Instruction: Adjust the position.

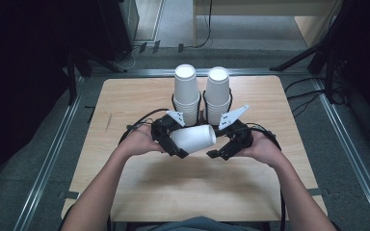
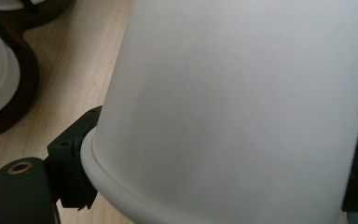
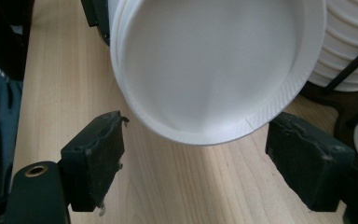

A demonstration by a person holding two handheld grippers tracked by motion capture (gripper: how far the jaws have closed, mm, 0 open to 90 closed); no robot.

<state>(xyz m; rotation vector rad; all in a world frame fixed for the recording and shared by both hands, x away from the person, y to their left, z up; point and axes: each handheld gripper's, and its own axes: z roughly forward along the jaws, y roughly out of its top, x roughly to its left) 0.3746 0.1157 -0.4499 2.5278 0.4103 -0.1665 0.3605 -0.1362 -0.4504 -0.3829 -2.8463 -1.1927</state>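
A white paper cup [image 1: 192,138] lies on its side above the wooden table [image 1: 139,187], held between both hands. My left gripper [image 1: 173,140] is shut on the cup near its rim. In the left gripper view the cup wall [image 2: 233,102] sits between the two black jaws of my left gripper [image 2: 214,186], which press on it from both sides. My right gripper [image 1: 219,142] is open, just off the cup's closed end. The right gripper view faces the round base of the cup [image 3: 214,65], and the pads of my right gripper [image 3: 196,168] stand apart from it on either side.
Two tall stacks of white cups [image 1: 186,94] [image 1: 218,94] stand in a black wire holder [image 1: 202,103] at the table's far middle, just behind the grippers. One cup stack [image 3: 349,60] is close on the right in the right gripper view. Bare wood lies near the front edge.
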